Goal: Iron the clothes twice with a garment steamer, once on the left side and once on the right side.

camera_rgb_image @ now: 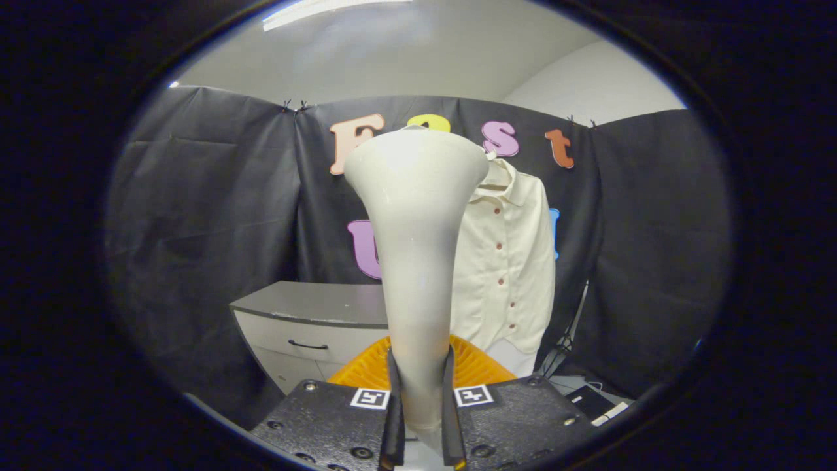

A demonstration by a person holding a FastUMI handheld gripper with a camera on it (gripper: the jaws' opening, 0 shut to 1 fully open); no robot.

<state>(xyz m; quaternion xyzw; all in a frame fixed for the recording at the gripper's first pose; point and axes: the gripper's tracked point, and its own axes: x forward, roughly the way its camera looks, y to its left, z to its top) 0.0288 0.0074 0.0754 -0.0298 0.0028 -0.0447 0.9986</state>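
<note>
A white garment steamer (pixel 416 261) stands upright between my fingers, its narrow handle clamped at the bottom and its wide head flaring out at the top. My gripper (pixel 419 418) is shut on that handle, both fingers pressing its sides. Beyond the steamer hangs a cream button-up shirt (pixel 510 261) with dark red buttons, against the black cloth wall. The steamer head hides the shirt's left half and collar; the head is held apart from the fabric, nearer to me.
A grey cabinet (pixel 314 314) with a drawer handle stands beyond the fingers, left of the shirt. An orange ribbed thing (pixel 477 366) sits just behind the fingers. A stand's dark legs (pixel 565 340) and small items on the floor lie below the shirt's right side.
</note>
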